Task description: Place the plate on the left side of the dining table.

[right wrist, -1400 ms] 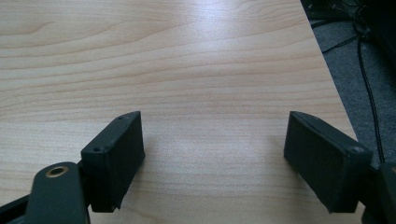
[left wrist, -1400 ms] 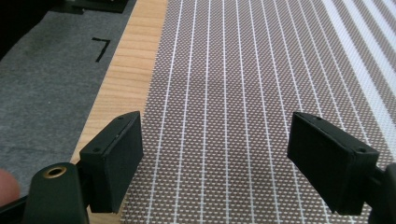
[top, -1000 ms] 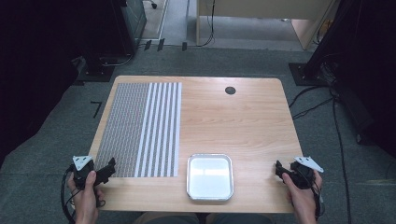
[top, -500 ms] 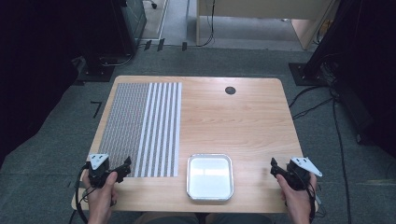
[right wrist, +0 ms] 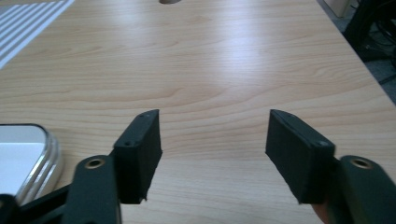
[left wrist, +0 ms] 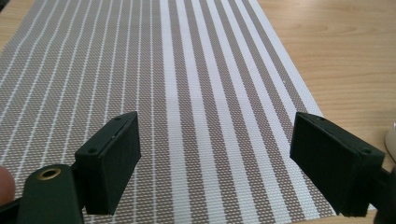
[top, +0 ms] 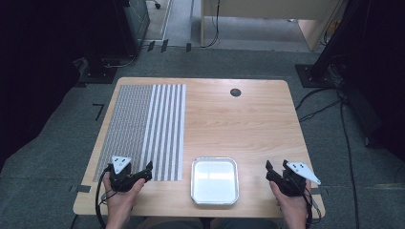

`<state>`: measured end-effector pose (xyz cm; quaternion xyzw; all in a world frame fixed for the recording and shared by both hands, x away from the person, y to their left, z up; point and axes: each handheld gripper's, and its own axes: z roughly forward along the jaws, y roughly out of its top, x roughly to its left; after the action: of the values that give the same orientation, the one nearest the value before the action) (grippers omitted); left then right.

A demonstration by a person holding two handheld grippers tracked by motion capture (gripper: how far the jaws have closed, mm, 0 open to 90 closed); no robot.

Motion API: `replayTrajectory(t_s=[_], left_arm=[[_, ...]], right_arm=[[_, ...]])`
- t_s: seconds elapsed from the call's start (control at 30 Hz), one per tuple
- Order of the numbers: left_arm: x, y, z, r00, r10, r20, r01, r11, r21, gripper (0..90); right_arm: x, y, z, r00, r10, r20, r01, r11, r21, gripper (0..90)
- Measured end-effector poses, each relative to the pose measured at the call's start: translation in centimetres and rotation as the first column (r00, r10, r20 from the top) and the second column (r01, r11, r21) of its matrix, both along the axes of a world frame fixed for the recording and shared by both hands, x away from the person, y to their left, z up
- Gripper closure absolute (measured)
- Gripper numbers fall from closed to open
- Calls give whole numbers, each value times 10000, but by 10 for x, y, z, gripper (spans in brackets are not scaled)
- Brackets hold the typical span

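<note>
It looked like a lab: a light wooden table (top: 239, 124) stood on grey carpet (top: 57, 157), with loose black cables (top: 315, 102) and dark equipment stands (top: 102, 71) around.

1. The left gripper (left wrist: 212, 158) hangs over the near end of a striped woven mat (left wrist: 154, 93), its jaws wide apart with nothing between them.
2. The mat runs away from the gripper on a wooden table (left wrist: 345, 51).
3. A pale rounded edge (left wrist: 390, 142) peeks in at far right.

A wooden table (top: 248, 124) bears a striped mat (top: 143, 129) and a metal tray (top: 214, 199)
</note>
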<state>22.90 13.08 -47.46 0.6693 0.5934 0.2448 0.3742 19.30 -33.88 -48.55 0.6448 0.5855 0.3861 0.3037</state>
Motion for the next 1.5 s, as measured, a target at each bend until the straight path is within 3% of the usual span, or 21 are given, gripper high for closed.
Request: replayTrajectory(t_s=[0.1,0.23,0.3,0.37,0.47,0.57,0.63,0.73,0.9,0.93,1.0,1.03,1.07,1.1,1.23,1.3,1.4,1.5], left_arm=[[-1,-10,-1,9999,101,0,-101,9999,138,255],[-3,-24,-1,9995,-319,-25,319,9992,245,298],[-4,-32,-2,9991,-424,-25,425,9987,284,316],[-7,-43,-4,9971,-762,-67,764,9964,368,330],[-10,-53,-5,9920,-1256,-85,1258,9916,316,345],[-12,-59,-5,9901,-1402,-123,1405,9897,293,349],[-14,-70,-6,9875,-1572,-136,1576,9870,321,370],[-17,-82,-8,9848,-1718,-244,1727,9840,440,391],[-20,-92,-11,9822,-1853,-296,1862,9821,292,425],[-22,-93,-10,9811,-1919,-236,1924,9811,216,442],[-25,-98,-10,9764,-2154,-148,2155,9765,59,474],[-26,-99,-10,9743,-2249,-156,2250,9744,26,508],[-27,-100,-10,9726,-2320,-158,2320,9727,2,519],[-29,-103,-12,9663,-2568,-194,2567,9665,-100,531],[-31,-107,-13,9600,-2791,-219,2787,9602,-179,571],[-33,-110,-14,9551,-2953,-242,2949,9553,-203,592],[-36,-114,-16,9466,-3210,-316,3201,9469,-291,618],[-36,-116,-18,9427,-3309,-421,3302,9436,-247,642]], right_arm=[[-1,7,0,9989,427,195,-430,9990,135,478],[-3,21,0,9951,888,435,-898,9957,222,548],[-6,25,2,9916,1093,695,-1146,9905,764,554],[-6,28,5,9897,1171,828,-1248,9877,947,563],[-6,35,4,9871,1507,548,-1559,9818,1081,570],[-6,41,2,9865,1608,296,-1633,9789,1230,586],[-6,44,3,9840,1750,338,-1782,9683,1748,632],[-6,51,1,9766,2109,425,-2152,9548,2053,646],[-6,61,-2,9741,2232,356,-2258,9539,1977,687],[-6,64,-2,9766,2128,325,-2150,9579,1903,702],[-6,68,-2,9751,2193,340,-2219,9599,1712,702],[-7,70,-3,9686,2446,451,-2487,9521,1777,726],[-7,70,-3,9670,2505,454,-2546,9493,1844,737],[-6,71,-4,9654,2576,409,-2606,9463,1914,743],[-6,71,-9,9618,2708,395,-2730,9394,2075,776],[-6,71,-12,9634,2657,339,-2666,9389,2178,785],[-2,68,-17,9648,2630,53,-2546,9284,2707,798],[1,65,-20,9672,2534,-193,-2359,9234,3027,821]])
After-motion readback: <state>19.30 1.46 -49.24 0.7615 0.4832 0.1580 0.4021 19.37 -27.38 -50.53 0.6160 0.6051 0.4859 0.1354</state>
